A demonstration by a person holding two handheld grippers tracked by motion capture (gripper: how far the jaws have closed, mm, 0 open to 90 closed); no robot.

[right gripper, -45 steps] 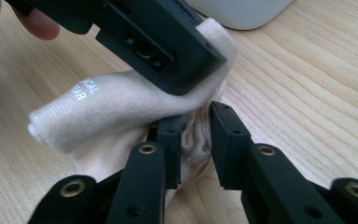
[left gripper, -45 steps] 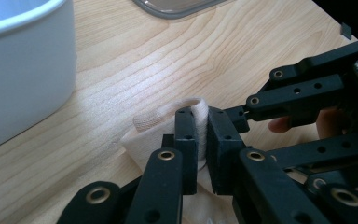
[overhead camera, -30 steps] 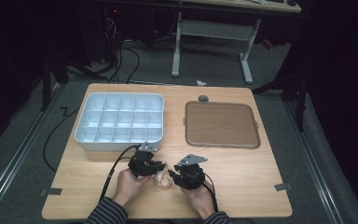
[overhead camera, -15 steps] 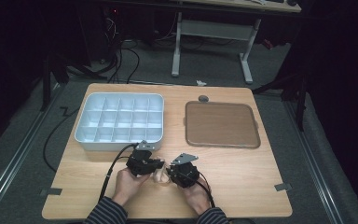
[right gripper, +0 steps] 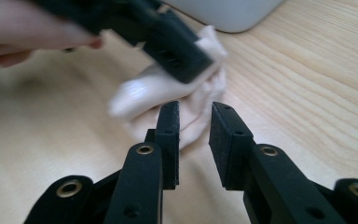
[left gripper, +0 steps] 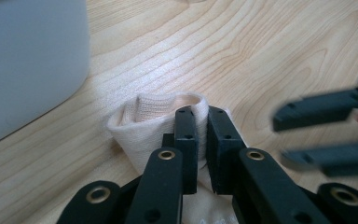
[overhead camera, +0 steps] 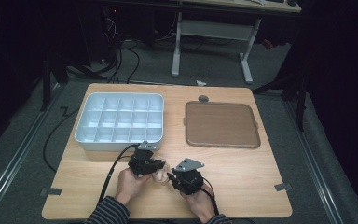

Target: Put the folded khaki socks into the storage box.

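A small cream knitted sock (left gripper: 156,119) lies bunched on the wooden bench (overhead camera: 242,186), near the front edge and just in front of the white compartment tray (overhead camera: 121,122). The left gripper (left gripper: 196,126) has its jaws clenched on a fold of the sock, pinning it up off the wood. The right gripper (right gripper: 193,122) points at the loose end from the right; its jaws have just been opening and stand parted with only bare bench between them, the fabric lying just beyond their tips. The risk, as I judge it, is a miss: the right jaws may close on air or catch only a thin edge, which slips free. A hard tug could also drag the fold out of the left grip. The brown tray (overhead camera: 221,125) sits well apart on the right.
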